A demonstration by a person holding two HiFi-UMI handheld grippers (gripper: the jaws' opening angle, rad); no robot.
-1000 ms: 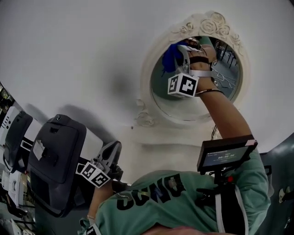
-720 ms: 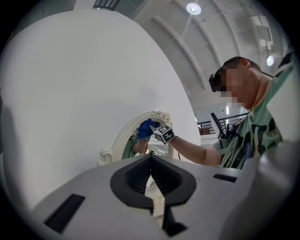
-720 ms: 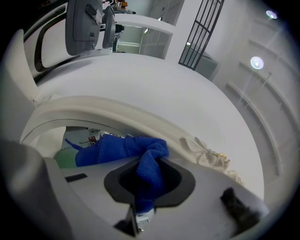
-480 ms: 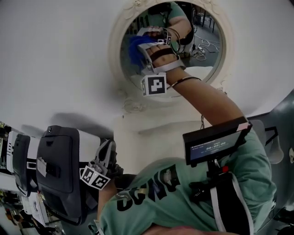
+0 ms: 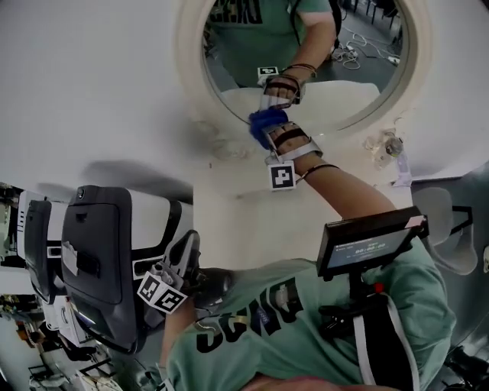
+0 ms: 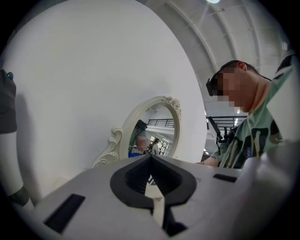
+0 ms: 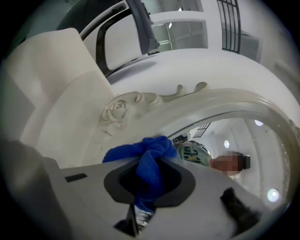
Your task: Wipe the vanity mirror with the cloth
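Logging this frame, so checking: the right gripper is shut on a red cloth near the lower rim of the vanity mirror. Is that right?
Not quite. The cloth is blue, not red, as the right gripper view shows plainly. The rest holds: the right gripper is shut on it near the lower rim of the vanity mirror.

- White wall: plain and matte, filling the upper left of my head view, with a soft shadow low on it.
- Cream tabletop: a pale surface set against that wall.
- Dark grey chair: a padded panel in a white shell, left of the tabletop. A second one stands just beside it. I cannot tell their exact type.
- Grey floor: visible at the right edge.
- Ceiling: white, curved and ribbed in my left gripper view, with a lit round lamp at the top edge.
- Black railing: runs level, far behind.
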